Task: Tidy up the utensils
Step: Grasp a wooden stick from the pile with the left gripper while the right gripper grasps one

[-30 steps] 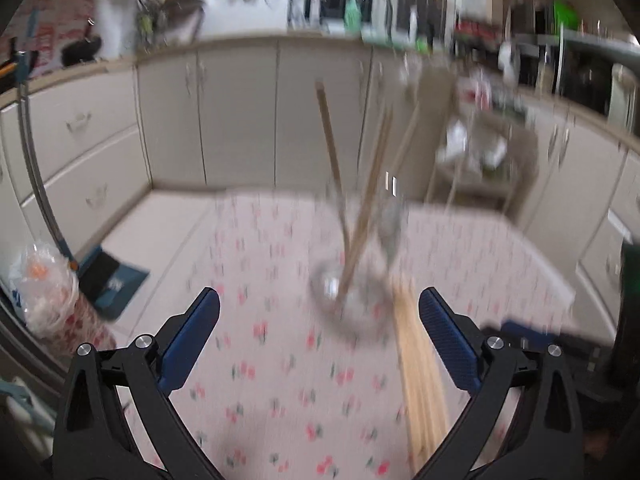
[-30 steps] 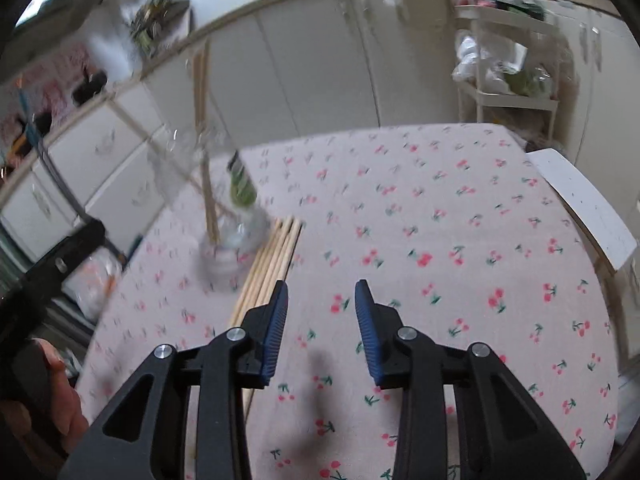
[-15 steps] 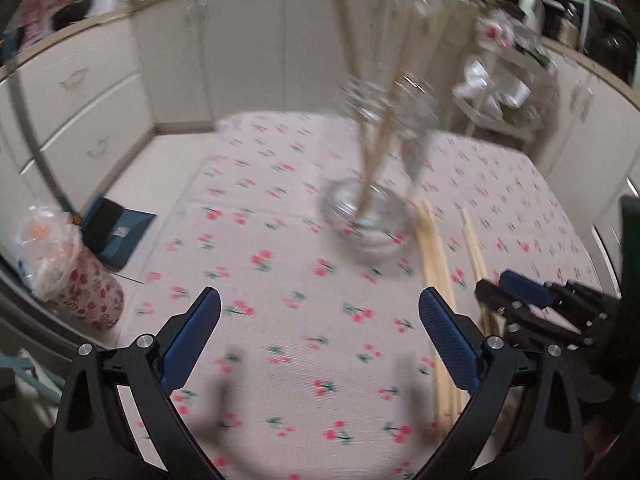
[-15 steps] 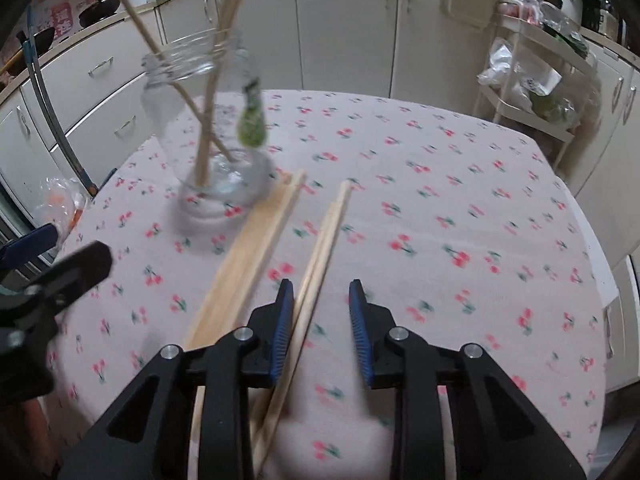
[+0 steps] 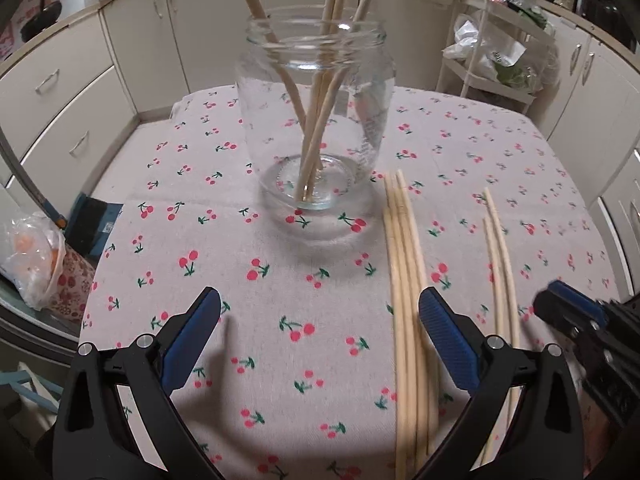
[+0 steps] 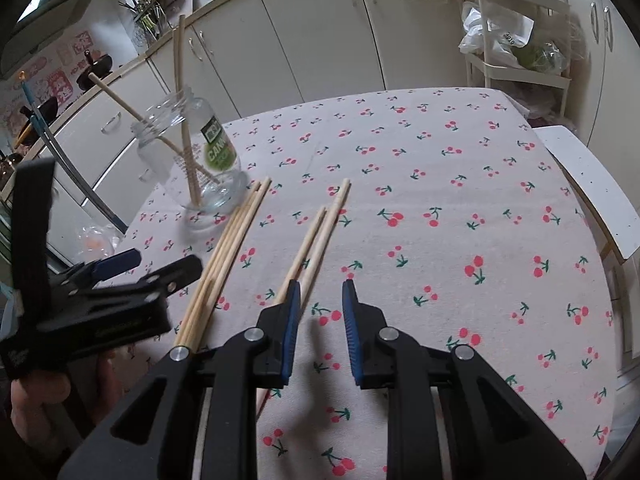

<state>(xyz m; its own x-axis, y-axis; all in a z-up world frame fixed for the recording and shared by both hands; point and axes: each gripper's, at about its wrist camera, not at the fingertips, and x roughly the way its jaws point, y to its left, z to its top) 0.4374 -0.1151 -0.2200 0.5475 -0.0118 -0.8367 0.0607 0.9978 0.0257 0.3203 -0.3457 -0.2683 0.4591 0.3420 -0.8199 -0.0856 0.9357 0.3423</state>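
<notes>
A clear glass jar [image 5: 316, 120] stands upright on the cherry-print tablecloth [image 5: 256, 332] and holds several wooden chopsticks. It also shows in the right wrist view [image 6: 192, 160]. A bundle of several chopsticks [image 5: 404, 280] lies flat to the right of the jar; it also shows in the right wrist view [image 6: 228, 248]. A separate pair of chopsticks [image 5: 500, 264] lies further right, and in the right wrist view [image 6: 320, 232] it runs under my right gripper's left finger. My left gripper [image 5: 320, 336] is open and empty, low over the cloth. My right gripper [image 6: 318, 320] is open and empty.
White kitchen cabinets [image 5: 80, 80] line the back. A wire rack with bags [image 5: 496, 52] stands at the back right. A plastic bag [image 5: 36, 260] sits on the floor to the left. A white board [image 6: 592, 188] lies at the table's right edge.
Both grippers have come down and closer to the table. The jar now looms nearer in the left view. The right gripper has moved over the near end of the separate chopstick pair.
</notes>
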